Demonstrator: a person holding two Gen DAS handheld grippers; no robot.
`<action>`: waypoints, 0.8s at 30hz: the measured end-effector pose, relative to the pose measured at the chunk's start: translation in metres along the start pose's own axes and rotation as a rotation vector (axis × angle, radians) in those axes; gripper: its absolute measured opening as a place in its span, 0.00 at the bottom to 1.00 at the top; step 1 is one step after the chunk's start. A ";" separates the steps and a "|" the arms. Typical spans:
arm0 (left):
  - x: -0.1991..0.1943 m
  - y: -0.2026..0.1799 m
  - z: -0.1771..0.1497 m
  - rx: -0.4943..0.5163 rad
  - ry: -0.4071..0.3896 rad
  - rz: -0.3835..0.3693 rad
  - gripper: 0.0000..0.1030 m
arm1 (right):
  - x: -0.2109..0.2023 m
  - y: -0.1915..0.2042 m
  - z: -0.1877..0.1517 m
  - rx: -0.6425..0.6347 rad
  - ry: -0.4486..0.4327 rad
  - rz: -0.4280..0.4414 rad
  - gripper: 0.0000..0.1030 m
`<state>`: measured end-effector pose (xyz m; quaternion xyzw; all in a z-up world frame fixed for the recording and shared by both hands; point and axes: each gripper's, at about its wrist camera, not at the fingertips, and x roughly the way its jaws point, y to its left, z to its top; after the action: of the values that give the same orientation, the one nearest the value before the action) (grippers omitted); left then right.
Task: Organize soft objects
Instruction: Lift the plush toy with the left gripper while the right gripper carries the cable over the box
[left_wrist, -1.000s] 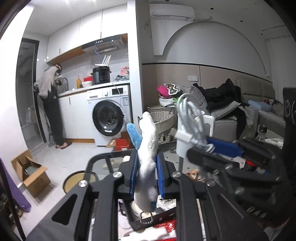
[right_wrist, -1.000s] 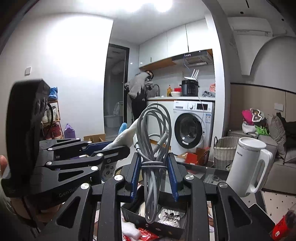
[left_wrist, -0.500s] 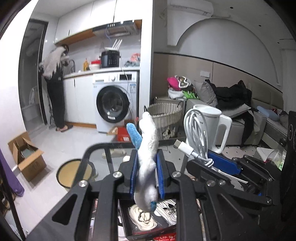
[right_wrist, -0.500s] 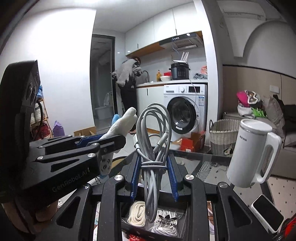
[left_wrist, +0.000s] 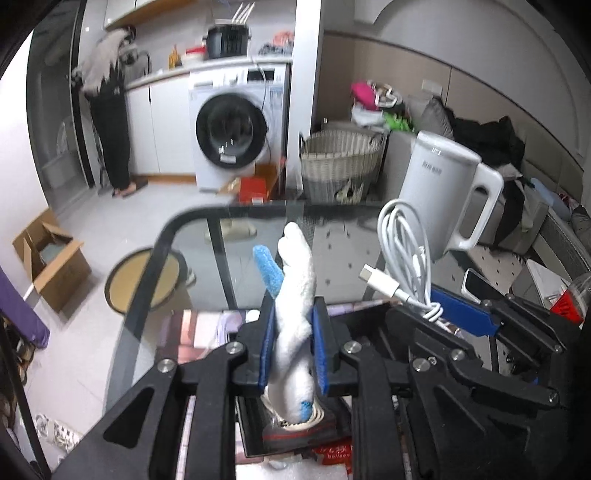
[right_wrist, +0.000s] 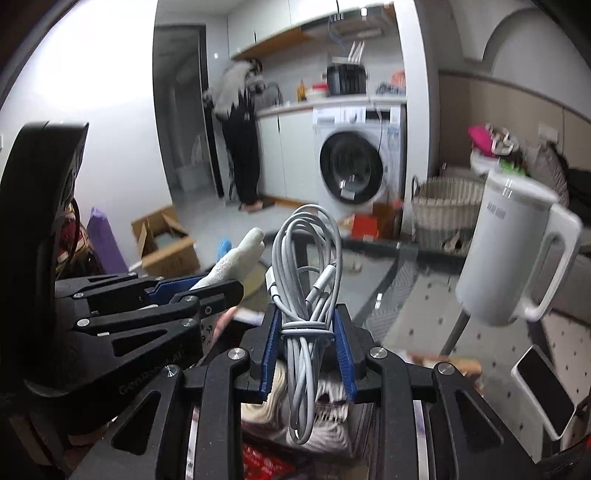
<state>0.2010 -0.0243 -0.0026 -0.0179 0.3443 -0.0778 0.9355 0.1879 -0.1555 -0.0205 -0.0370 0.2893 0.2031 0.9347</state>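
My left gripper (left_wrist: 293, 350) is shut on a white plush toy with a blue fin (left_wrist: 295, 295), held upright above a black tray (left_wrist: 291, 435) of white laces. My right gripper (right_wrist: 306, 347) is shut on a bundled white charging cable (right_wrist: 306, 280), held above the same laces (right_wrist: 325, 406). The two grippers sit side by side. The right gripper and its cable (left_wrist: 406, 258) show at the right of the left wrist view. The left gripper and the toy (right_wrist: 236, 258) show at the left of the right wrist view.
A white jug with a handle (right_wrist: 517, 254) stands on the glass table (left_wrist: 221, 258) ahead to the right. A phone (right_wrist: 543, 391) lies near the table's right edge. Red packets (left_wrist: 332, 454) lie below the tray. A wicker basket (left_wrist: 340, 162) stands beyond the table.
Both grippers have tilted down and come lower toward the table, still holding the toy and the cable. The tray and laces now sit closer beneath them.
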 end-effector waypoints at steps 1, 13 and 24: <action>0.004 0.000 -0.001 -0.003 0.019 -0.003 0.16 | 0.007 -0.002 -0.002 0.010 0.030 0.005 0.27; 0.041 -0.001 -0.020 0.012 0.187 0.002 0.16 | 0.046 -0.017 -0.020 0.066 0.208 0.045 0.27; 0.055 0.005 -0.027 0.005 0.252 0.025 0.17 | 0.055 -0.016 -0.028 0.055 0.259 0.047 0.28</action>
<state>0.2255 -0.0275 -0.0592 -0.0014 0.4592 -0.0686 0.8857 0.2212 -0.1550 -0.0749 -0.0306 0.4137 0.2103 0.8853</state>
